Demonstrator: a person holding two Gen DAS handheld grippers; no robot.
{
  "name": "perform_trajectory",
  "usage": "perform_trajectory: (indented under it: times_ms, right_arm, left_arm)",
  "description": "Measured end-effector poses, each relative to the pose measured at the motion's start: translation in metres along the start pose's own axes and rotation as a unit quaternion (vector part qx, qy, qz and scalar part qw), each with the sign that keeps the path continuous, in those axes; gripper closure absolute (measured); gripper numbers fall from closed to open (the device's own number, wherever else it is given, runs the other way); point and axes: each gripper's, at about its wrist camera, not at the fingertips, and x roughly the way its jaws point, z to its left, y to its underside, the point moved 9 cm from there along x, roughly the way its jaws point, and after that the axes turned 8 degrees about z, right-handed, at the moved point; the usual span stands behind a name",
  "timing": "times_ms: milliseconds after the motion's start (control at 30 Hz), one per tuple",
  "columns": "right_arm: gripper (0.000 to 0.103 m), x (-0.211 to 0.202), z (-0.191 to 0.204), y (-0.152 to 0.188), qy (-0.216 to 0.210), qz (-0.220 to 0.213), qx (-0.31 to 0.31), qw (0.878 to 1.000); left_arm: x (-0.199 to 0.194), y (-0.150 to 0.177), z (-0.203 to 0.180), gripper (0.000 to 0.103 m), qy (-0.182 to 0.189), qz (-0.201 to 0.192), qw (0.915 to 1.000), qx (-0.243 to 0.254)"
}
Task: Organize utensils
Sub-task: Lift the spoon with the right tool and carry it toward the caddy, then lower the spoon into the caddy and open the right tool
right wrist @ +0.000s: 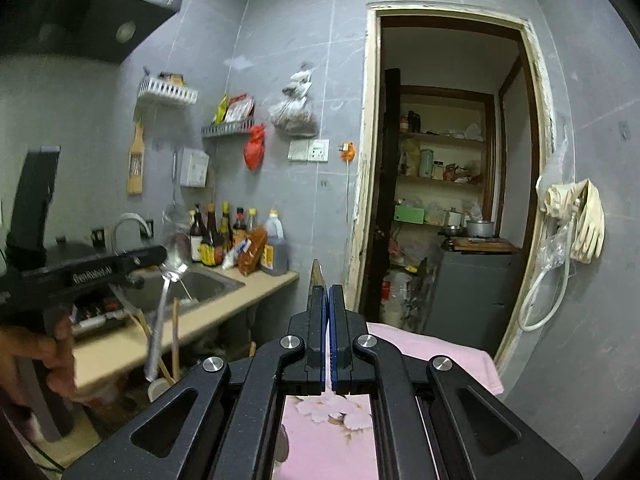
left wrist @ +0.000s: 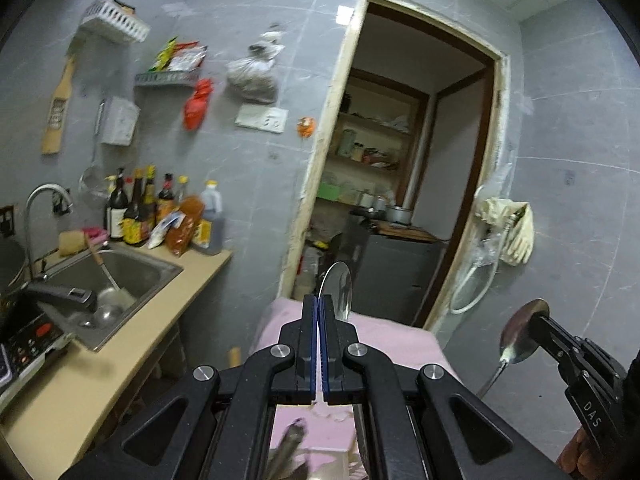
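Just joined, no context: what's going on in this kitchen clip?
A person holds a claw in each hand, both shut on metal spoons. The left claw grips one spoon by its bowl, handle hanging down. The right claw pinches the other spoon the same way. Both are in the air above a pink floral cloth, beside the counter and sink. Nothing has been put away yet.

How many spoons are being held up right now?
2: one spoon clamped by its bowl in the left gripper, another spoon in the right gripper. More may lie below, hidden.
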Motion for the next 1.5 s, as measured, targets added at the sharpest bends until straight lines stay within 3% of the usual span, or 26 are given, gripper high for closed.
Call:
perform_trajectory:
  times_ms: [400,700,1000,1500]
  right_arm:
    - [0.101,0.028,0.022,0.035,0.022,0.035,-0.031,0.999]
    - [0.101,0.035,0.032,0.049,0.015,0.047,-0.045,0.998]
    - [0.101,0.036,0.038,0.058,0.004,0.057,-0.049,0.997]
    - [0.101,0.031,0.039,0.068,-0.012,0.068,-0.041,0.997]
  left_arm:
    - [0.005,0.039,0.04,0.101,-0.053,-0.014,0.9984,0.016]
    - [0.004,0.056,0.037,0.101,-0.056,-0.077,0.9952,0.024]
    - [0.011,0.076,0.042,0.101,-0.081,-0.078,0.9928,0.042]
    - [0.013,0.095,0.033,0.1,-0.086,-0.058,0.9909,0.086]
